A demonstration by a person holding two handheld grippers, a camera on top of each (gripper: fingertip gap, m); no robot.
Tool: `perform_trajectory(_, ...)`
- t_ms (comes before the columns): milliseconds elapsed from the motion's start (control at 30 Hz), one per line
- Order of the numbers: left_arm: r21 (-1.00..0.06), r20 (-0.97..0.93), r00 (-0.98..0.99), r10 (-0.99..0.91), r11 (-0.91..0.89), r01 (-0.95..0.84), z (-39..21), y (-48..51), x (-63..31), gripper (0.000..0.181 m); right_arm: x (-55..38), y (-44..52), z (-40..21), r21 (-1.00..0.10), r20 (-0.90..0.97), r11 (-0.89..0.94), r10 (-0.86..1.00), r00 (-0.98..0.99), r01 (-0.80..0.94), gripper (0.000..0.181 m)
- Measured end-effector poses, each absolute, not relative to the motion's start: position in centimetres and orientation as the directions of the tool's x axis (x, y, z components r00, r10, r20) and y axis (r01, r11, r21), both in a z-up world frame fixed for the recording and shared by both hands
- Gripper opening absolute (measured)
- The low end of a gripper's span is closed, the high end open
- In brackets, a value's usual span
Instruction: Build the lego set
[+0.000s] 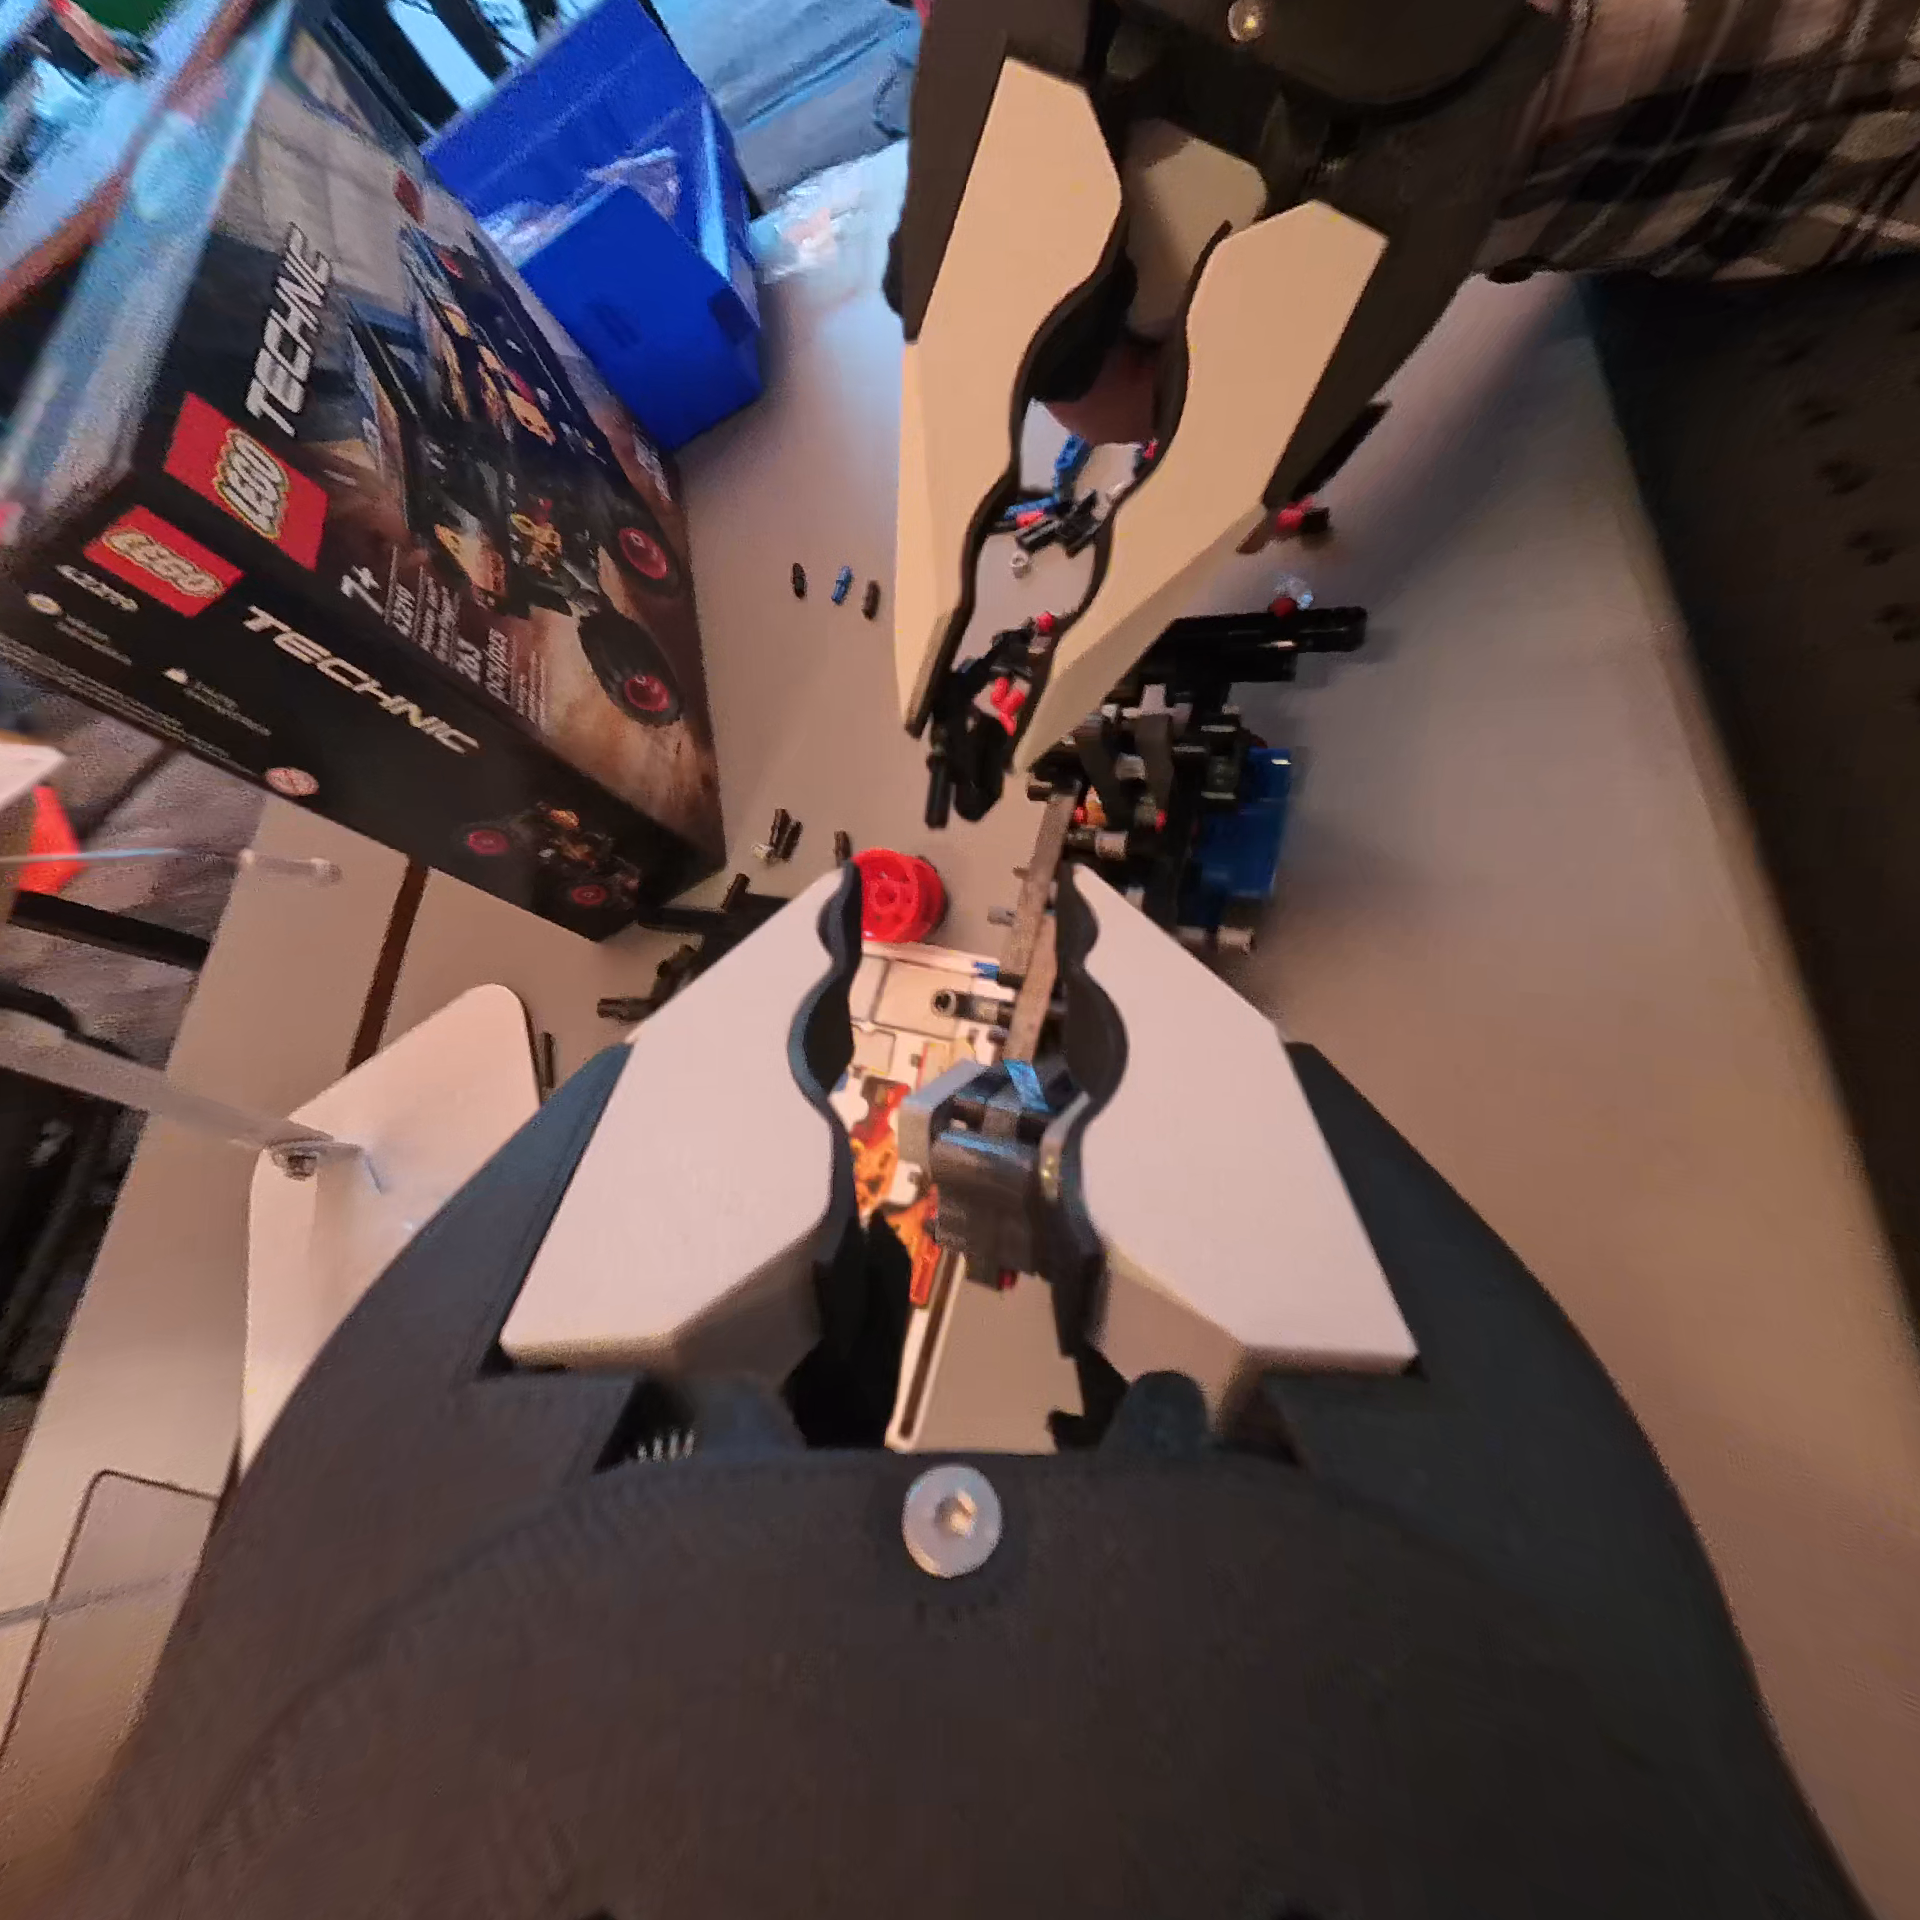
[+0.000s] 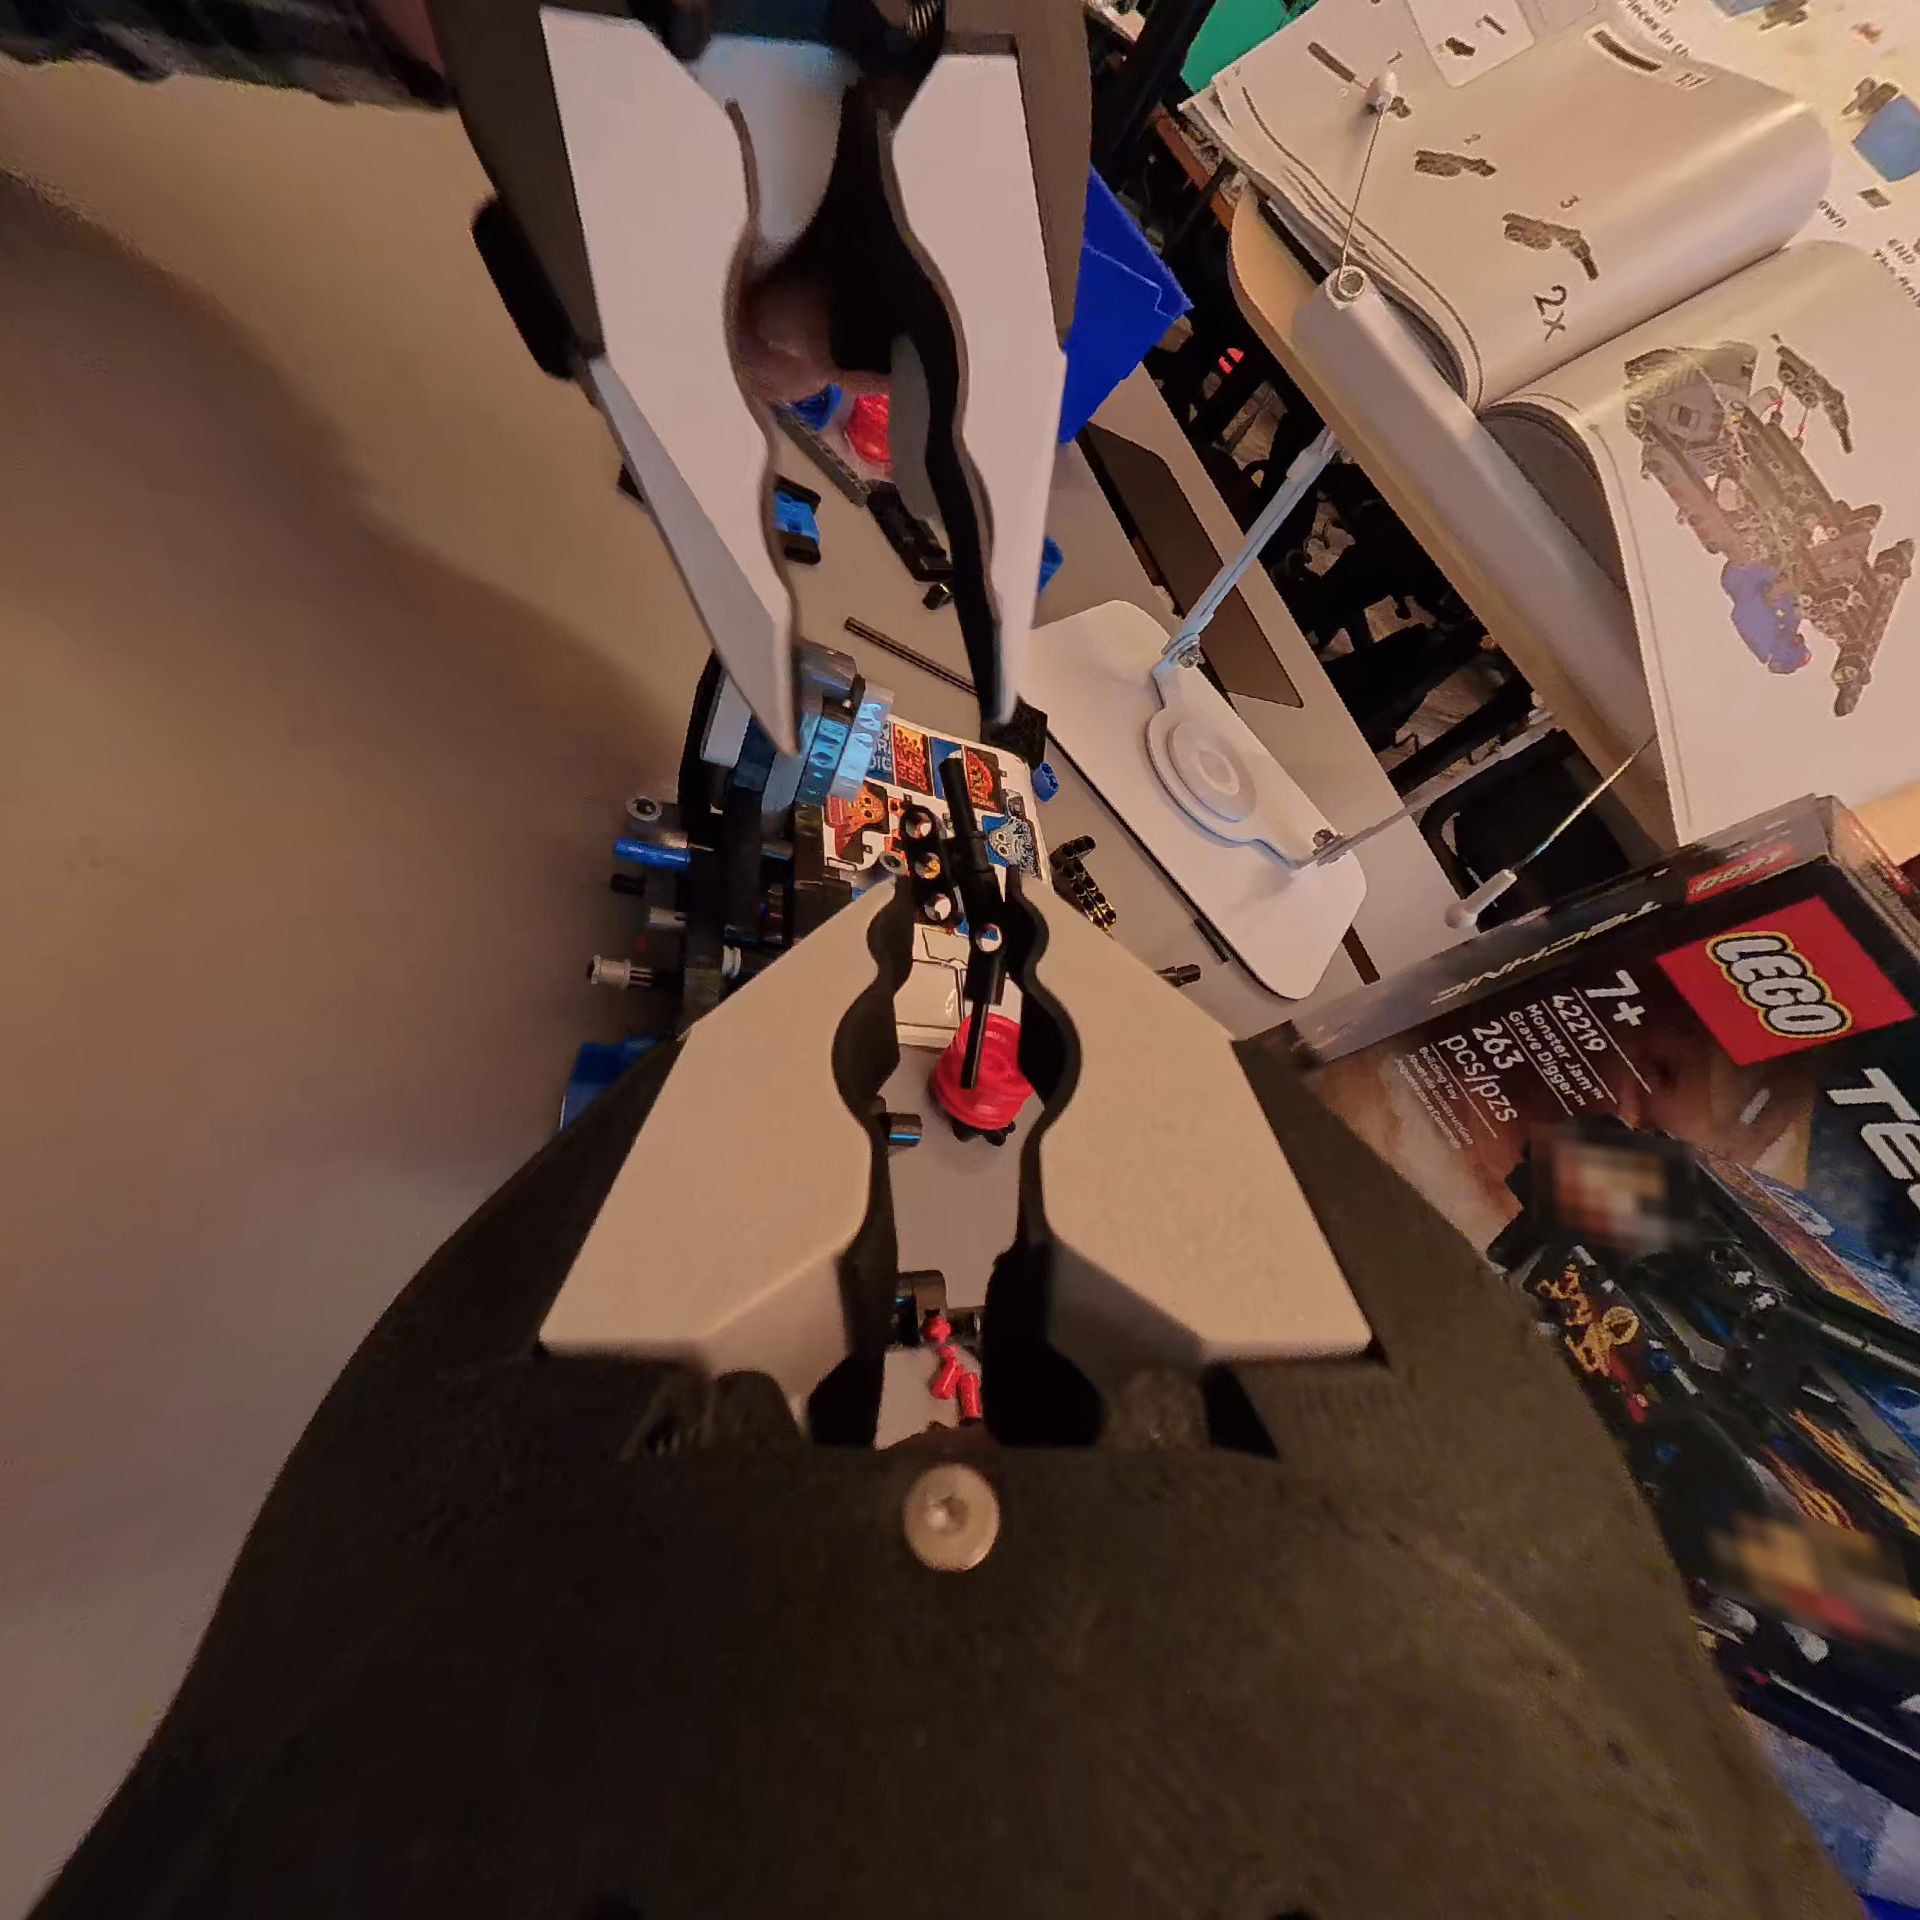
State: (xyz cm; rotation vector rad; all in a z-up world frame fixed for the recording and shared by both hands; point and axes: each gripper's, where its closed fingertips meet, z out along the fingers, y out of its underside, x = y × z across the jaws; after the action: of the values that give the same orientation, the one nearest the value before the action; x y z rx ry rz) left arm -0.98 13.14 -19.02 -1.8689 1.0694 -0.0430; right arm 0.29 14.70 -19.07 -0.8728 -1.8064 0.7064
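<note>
The left gripper (image 1: 961,935) clamps one grey assembly (image 1: 992,1164); the right gripper (image 2: 961,920) pinches one black axle piece (image 2: 971,883). One red wheel hub (image 2: 975,1081), one sticker sheet (image 2: 925,774) and one set box (image 1: 395,582) lie on the table (image 1: 1455,935).

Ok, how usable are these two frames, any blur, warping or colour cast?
Left wrist view: warm dim light, fisheye bending, motion blur smearing the set box and edges. Right wrist view: same orange cast; red wheel near centre fairly sharp, table at left smeared.
</note>
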Motion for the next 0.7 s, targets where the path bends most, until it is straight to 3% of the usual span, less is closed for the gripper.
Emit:
perform_trajectory(267, -0.609, -0.306, 0.580, -0.755, -0.313, -0.729, -22.3, 10.0, -4.1, 0.054, 0.3, 14.8, -19.3, -0.781, 0.505, 0.568, 0.819, -0.273, 0.260, 0.015)
perform_trajectory(700, -0.668, -0.212, 0.649, -0.731, -0.376, -0.642, -24.1, 11.3, -4.2, 0.048, 0.4, 15.0, -19.5, -0.784, 0.497, 0.560, 0.825, -0.270, 0.266, 0.015)
